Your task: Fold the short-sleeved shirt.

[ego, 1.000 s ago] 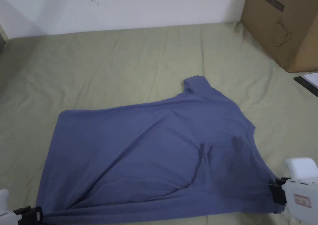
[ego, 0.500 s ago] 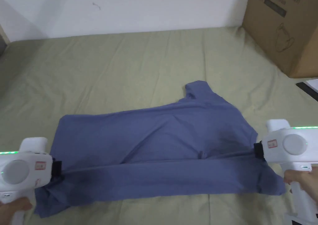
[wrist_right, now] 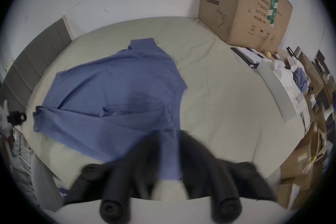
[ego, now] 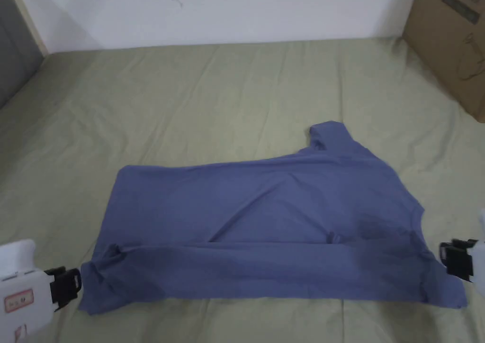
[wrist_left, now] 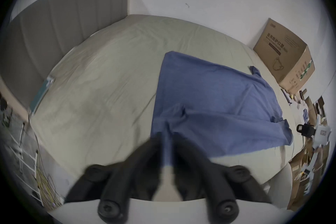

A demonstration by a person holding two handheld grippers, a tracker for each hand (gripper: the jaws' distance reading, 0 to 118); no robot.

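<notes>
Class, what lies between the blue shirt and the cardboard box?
Bare green bedsheet separates shirt from cardboard box, seen in the head view.

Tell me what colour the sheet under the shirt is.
The sheet is a plain pale olive green, with no pattern; it shows best in the head view.

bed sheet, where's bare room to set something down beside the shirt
Bare sheet runs from the blue shirt to the wall, and left toward the grey headboard. Crowded on the right: cardboard box, then clutter beyond it.
</notes>
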